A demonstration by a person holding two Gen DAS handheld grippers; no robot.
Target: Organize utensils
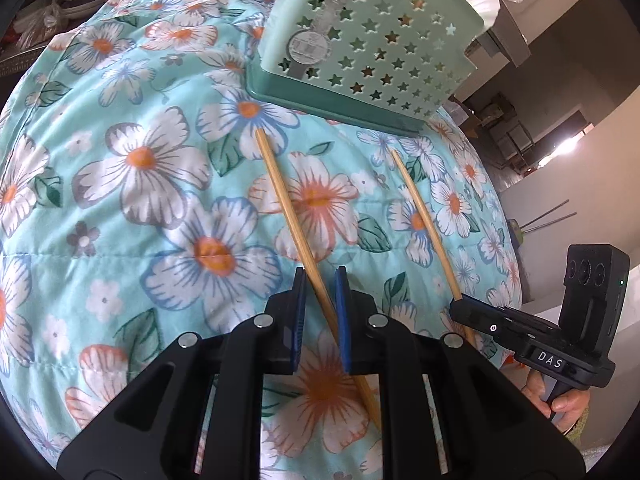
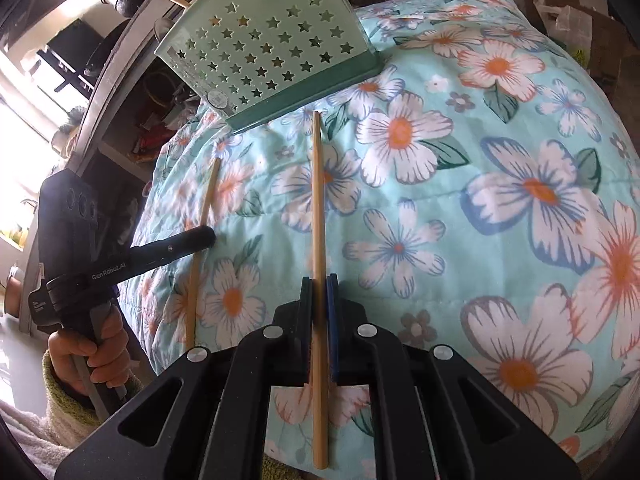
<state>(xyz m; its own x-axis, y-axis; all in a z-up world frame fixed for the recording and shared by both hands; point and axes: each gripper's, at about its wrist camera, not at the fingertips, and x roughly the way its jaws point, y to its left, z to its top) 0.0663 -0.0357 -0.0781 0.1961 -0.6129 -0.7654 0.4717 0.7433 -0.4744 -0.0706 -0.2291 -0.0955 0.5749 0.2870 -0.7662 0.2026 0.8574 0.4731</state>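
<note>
Two wooden chopsticks lie on a floral quilt in front of a mint-green star-punched utensil basket [image 1: 372,40]. In the left wrist view, my left gripper [image 1: 320,276] straddles one chopstick [image 1: 288,208], pads a little apart on either side of it. My right gripper [image 1: 460,304] is over the end of the other chopstick [image 1: 420,216]. In the right wrist view, my right gripper [image 2: 320,280] is closed on that chopstick [image 2: 317,200]. My left gripper [image 2: 208,236] is over the first chopstick [image 2: 206,200]. The basket [image 2: 272,52] holds more chopsticks and a white item.
The floral quilt [image 1: 140,200] covers the whole work surface and drops off at its right edge in the left wrist view. Shelves and clutter [image 2: 132,120] stand beyond the quilt's left edge in the right wrist view. A hand holds each gripper handle.
</note>
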